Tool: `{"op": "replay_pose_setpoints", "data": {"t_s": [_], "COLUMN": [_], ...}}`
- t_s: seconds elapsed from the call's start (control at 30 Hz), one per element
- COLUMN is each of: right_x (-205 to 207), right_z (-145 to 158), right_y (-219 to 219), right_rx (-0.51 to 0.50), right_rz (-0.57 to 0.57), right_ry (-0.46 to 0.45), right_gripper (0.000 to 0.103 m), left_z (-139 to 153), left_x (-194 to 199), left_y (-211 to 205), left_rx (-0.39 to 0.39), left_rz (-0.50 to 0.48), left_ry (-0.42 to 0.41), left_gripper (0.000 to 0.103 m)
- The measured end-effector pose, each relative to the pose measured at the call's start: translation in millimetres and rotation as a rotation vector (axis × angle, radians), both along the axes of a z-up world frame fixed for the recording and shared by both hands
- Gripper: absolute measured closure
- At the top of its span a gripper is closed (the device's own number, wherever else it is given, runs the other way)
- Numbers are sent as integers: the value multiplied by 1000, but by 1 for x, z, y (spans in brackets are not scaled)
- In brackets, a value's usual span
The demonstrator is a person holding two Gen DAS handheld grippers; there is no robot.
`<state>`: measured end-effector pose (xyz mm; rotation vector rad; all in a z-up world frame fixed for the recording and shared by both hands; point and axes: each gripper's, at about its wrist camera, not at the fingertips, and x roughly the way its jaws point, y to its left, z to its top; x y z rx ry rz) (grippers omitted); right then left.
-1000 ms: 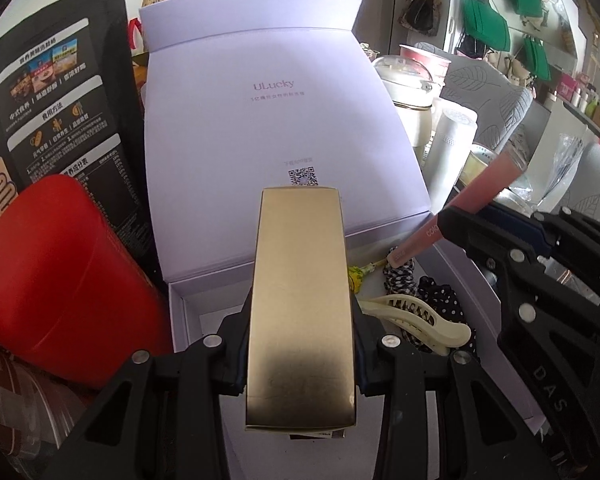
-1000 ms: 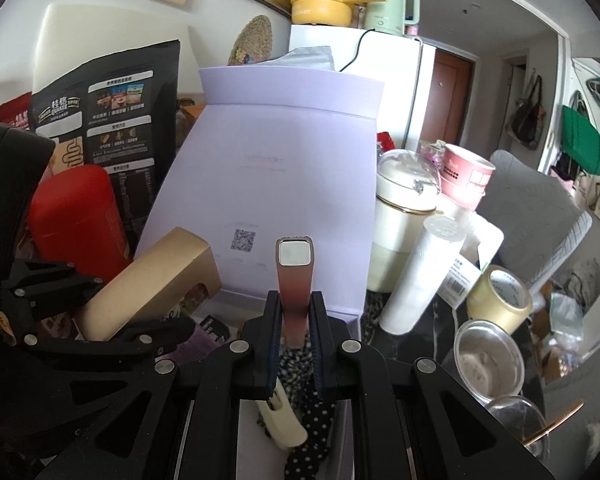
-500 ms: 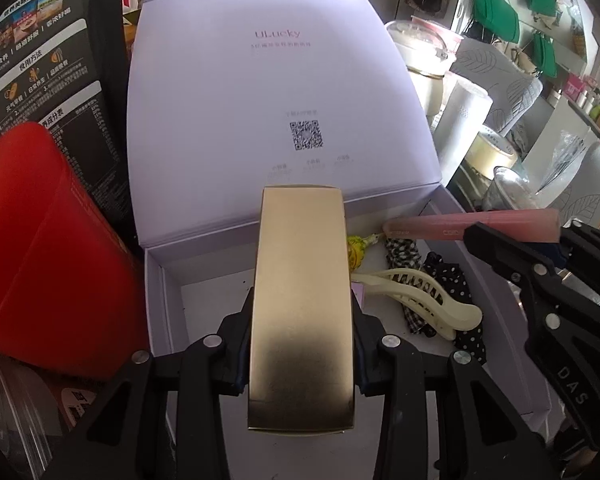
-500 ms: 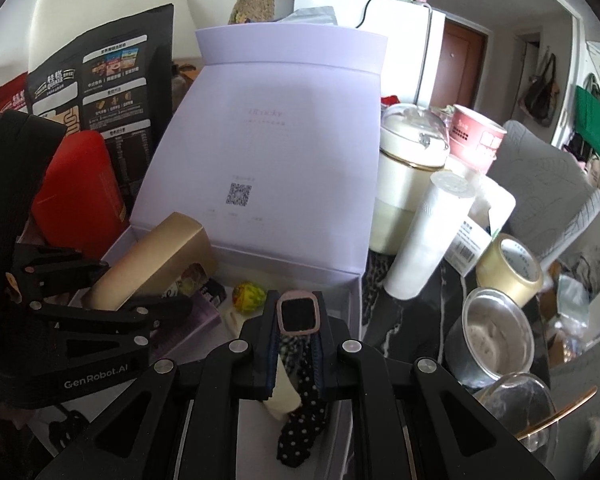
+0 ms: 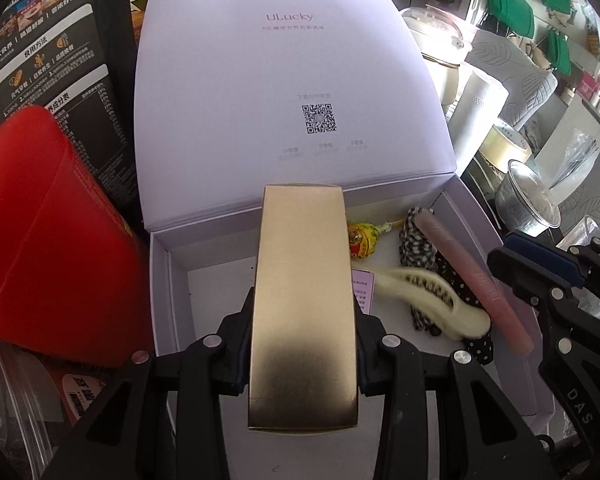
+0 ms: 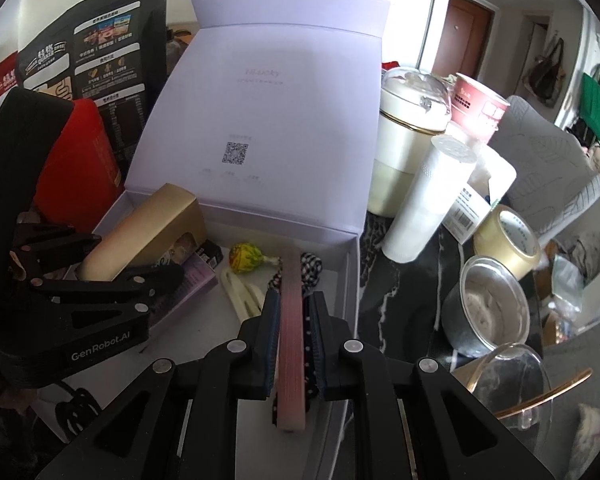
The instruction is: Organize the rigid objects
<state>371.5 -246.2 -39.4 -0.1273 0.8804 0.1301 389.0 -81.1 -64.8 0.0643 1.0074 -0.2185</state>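
Note:
An open lilac gift box stands with its lid raised. My left gripper is shut on a gold carton, tilted over the box's left half; the carton shows in the right wrist view too. A pink stick lies flat on dotted fabric inside the box. My right gripper straddles it, jaws barely apart, with a gap at the right pad. In the left wrist view the stick lies whole beside the right gripper.
In the box lie a lollipop, a cream hair claw and a small purple packet. A red container and black pouch crowd the left. White roll, tape and metal bowl stand right.
The pink stick, gripped and pointing out of the right jaws before, now lies flat on the fabric. Both grippers tipped further down over the box. The gold carton stays gripped.

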Motion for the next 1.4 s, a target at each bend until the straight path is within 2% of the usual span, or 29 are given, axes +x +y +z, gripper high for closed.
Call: {"op": "replay_pose_setpoints", "data": {"t_s": [0.1, 0.47, 0.67, 0.7, 0.77, 0.8, 0.83, 1.23, 1.3, 1.4], "right_x": [-1, -6, -14, -15, -17, -18, -19, -41, -46, -56], "right_z": [3, 10, 21, 22, 24, 24, 25, 48, 53, 61], "right_y": [-4, -7, -10, -10, -11, -11, -12, -9, -9, -9], "right_rx": [-9, -28, -31, -31, -27, -26, -27, -45, -41, -27], "right_rz": [-9, -13, -33, -33, -36, -39, -44, -45, -48, -42], "right_ry": [-11, -27, -53, -57, -58, -58, -57, -94, -102, -116], "right_gripper": [87, 87, 84, 84, 84, 84, 84, 84, 79, 76], "left_z": [0, 1, 13, 14, 18, 21, 23, 61, 71, 83], "left_x": [-3, -2, -12, -14, -17, -18, -20, -41, -48, -58], "left_y": [-6, -14, -18, -17, -16, -15, -14, -5, -4, -3], "left_rx": [45, 61, 60, 53, 43, 42, 40, 26, 27, 29], "left_rz": [1, 5, -9, -10, -9, -3, 4, 14, 14, 17], "left_ry": [-16, -5, -39, -42, -53, -63, -77, -141, -160, -184], "left_gripper": [65, 64, 64, 60, 37, 20, 15, 15, 15, 15]}}
